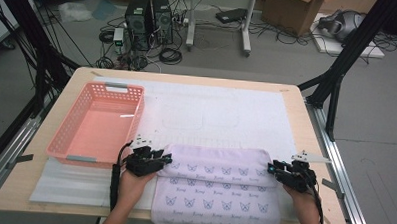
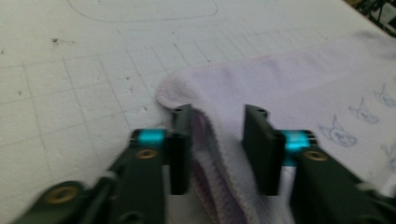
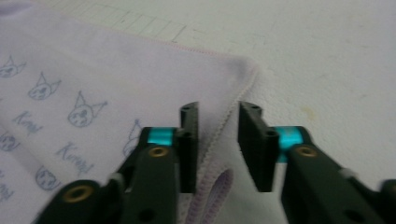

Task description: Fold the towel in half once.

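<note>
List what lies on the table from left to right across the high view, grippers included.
Pink basket → left gripper at the towel's left edge → lilac printed towel → right gripper at the towel's right edge. All rest on the white mat that covers the table.

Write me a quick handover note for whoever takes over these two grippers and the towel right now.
Left gripper: jaws apart, straddling the left folded edge of the lilac cat-print cloth towel; pads not pressing it.
Right gripper: jaws apart, straddling the towel's right hemmed edge, no grip.
Things: the towel lies on the white gridded mat at the table's near edge, its near end hanging over. The pink plastic basket sits far left with nothing in it.
Done: the towel looks folded over once, with doubled layers at the far edge.
Left: probably pinch both edges, fold again, then likely move it to the basket.
</note>
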Action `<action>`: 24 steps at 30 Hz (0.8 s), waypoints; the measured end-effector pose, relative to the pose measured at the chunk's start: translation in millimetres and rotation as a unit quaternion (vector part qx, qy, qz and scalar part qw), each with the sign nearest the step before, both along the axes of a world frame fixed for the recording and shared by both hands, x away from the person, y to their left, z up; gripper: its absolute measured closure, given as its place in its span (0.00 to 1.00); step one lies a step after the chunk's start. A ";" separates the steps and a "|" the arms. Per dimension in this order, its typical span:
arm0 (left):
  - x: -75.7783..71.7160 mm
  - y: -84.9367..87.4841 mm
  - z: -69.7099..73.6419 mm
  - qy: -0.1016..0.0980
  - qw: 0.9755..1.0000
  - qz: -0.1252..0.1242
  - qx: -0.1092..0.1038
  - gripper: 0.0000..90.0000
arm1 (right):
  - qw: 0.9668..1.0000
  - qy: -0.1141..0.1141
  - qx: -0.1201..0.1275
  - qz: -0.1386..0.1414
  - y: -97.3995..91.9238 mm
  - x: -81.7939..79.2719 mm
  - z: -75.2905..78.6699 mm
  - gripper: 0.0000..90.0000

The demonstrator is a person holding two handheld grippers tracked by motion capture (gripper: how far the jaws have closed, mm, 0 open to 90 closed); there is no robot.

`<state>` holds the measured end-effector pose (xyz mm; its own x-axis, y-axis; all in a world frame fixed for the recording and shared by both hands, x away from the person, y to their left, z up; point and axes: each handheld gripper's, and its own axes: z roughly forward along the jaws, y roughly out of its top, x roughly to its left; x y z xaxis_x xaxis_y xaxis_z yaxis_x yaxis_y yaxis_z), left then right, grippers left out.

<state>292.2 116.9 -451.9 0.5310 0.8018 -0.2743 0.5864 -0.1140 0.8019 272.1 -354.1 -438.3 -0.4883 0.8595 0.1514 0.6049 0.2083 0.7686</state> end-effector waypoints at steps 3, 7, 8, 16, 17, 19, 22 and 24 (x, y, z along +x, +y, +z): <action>-5.2 0.9 3.5 -0.026 1.000 0.006 -0.003 0.96 | 1.000 -0.009 -0.001 0.005 -0.4 0.5 2.9 0.96; -14.2 3.8 10.2 -0.047 0.999 0.006 -0.012 0.97 | 1.000 -0.025 0.002 0.006 -2.3 -6.8 9.3 0.97; -16.6 5.0 12.2 -0.050 0.999 0.007 -0.017 0.97 | 0.999 -0.031 0.002 0.006 -2.8 -10.2 11.1 0.97; -53.3 15.3 25.2 -0.076 0.996 -0.010 -0.049 0.96 | 0.998 -0.062 0.013 0.018 -4.5 -47.0 27.9 0.97; -57.1 16.5 24.5 -0.075 0.996 -0.013 -0.048 0.96 | 0.998 -0.065 0.016 0.020 -4.6 -52.3 28.9 0.97; -67.0 18.5 21.2 -0.066 0.996 -0.017 -0.048 0.96 | 0.998 -0.061 0.018 0.021 -4.4 -62.1 28.9 0.97; -77.5 21.8 12.0 -0.047 0.998 -0.025 -0.038 0.95 | 0.999 -0.041 0.012 0.022 -4.5 -73.4 24.1 0.96; -76.8 24.9 7.3 -0.031 0.998 -0.024 -0.045 0.86 | 0.999 -0.025 0.002 0.023 -3.9 -77.3 16.7 0.93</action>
<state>215.4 141.8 -444.6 0.5868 0.7480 -0.3101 0.5317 -0.0671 0.8443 194.7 -358.0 -421.6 -0.5342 0.8354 0.1292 0.5563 0.2324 0.7979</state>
